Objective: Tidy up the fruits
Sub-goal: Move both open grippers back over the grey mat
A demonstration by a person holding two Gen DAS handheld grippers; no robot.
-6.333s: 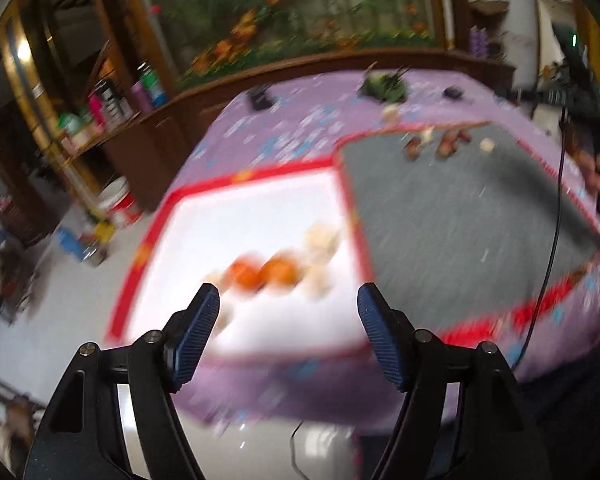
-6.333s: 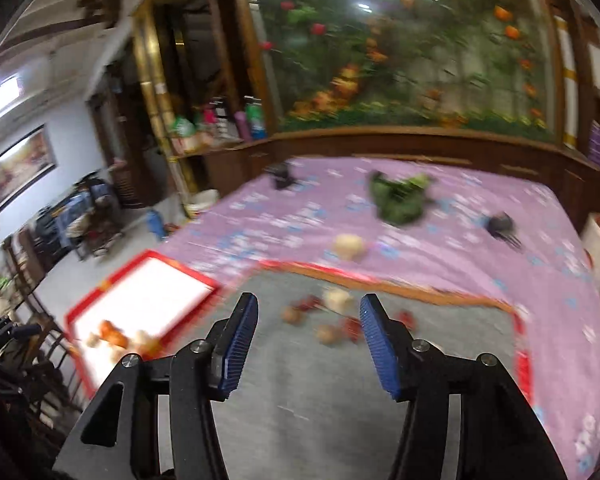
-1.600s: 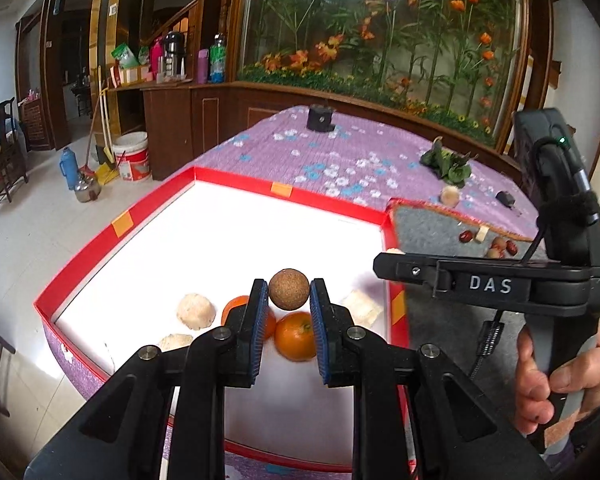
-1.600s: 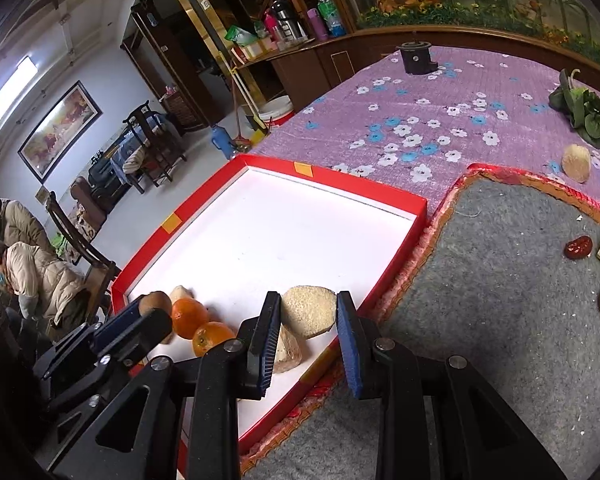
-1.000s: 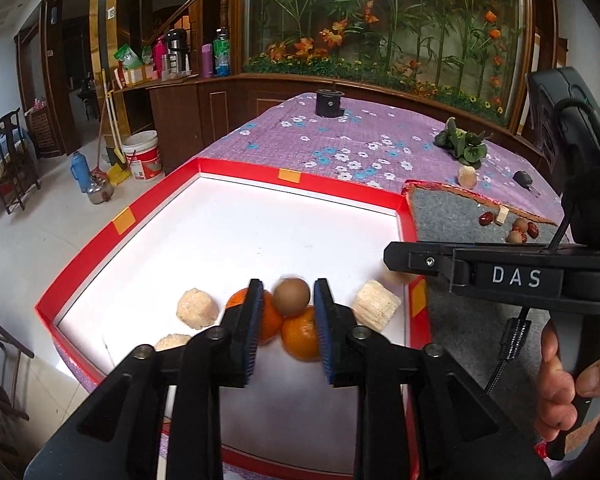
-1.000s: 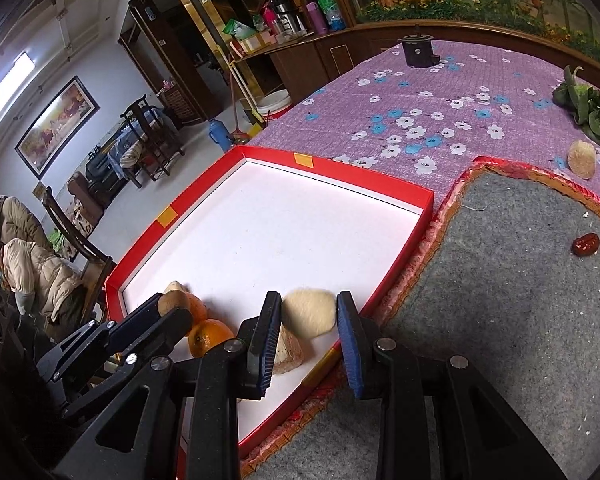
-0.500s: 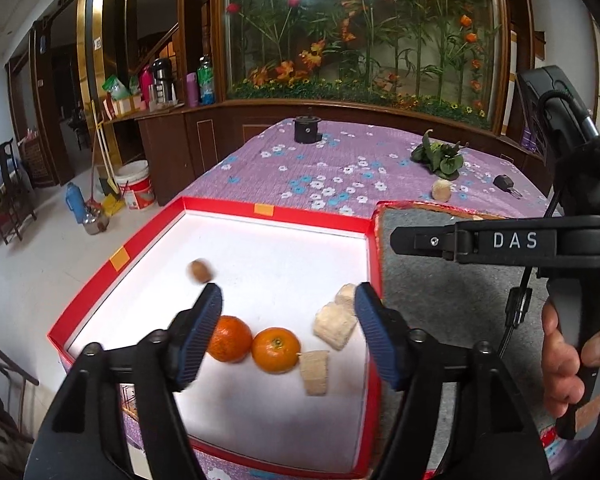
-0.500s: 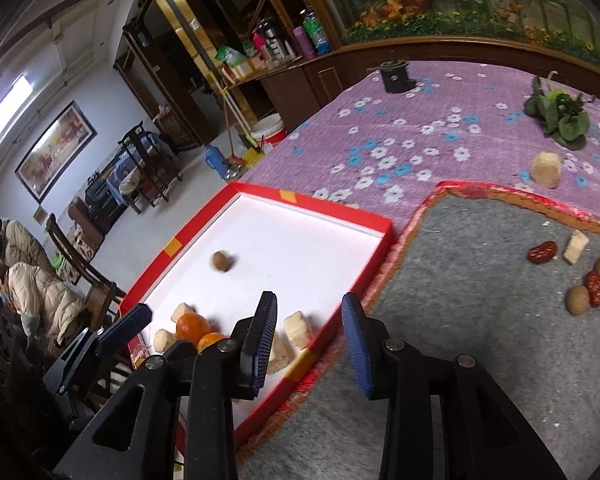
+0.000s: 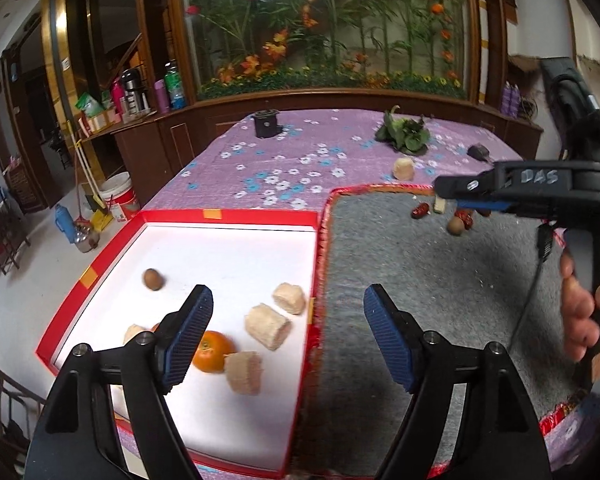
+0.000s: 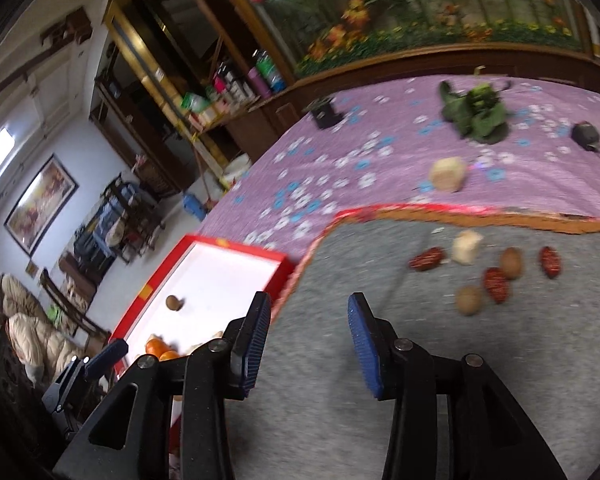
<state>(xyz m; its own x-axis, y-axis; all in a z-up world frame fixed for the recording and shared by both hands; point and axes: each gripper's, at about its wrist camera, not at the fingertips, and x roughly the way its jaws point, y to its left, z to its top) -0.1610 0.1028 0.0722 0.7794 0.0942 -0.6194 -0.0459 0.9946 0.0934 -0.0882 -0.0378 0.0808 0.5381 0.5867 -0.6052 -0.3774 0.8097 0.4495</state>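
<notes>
Two hand-held grippers hover over a table covered in purple floral cloth. The left gripper has its blue fingers spread wide apart and empty, above the right edge of a red-rimmed white tray. A second ago those fingers were clamped on a small round brown fruit; that fruit now lies alone in the tray's far left part, well apart from the other pieces. Being round, it shows no long axis. Nearer the camera sit an orange and three pale, stubby cylinder pieces; the middle one lies on its side, long axis running diagonally from near right to far left. The right gripper is likewise open and empty, having released the pale piece it held earlier, and now hangs above the grey felt mat, where red dates and brown fruits lie scattered.
</notes>
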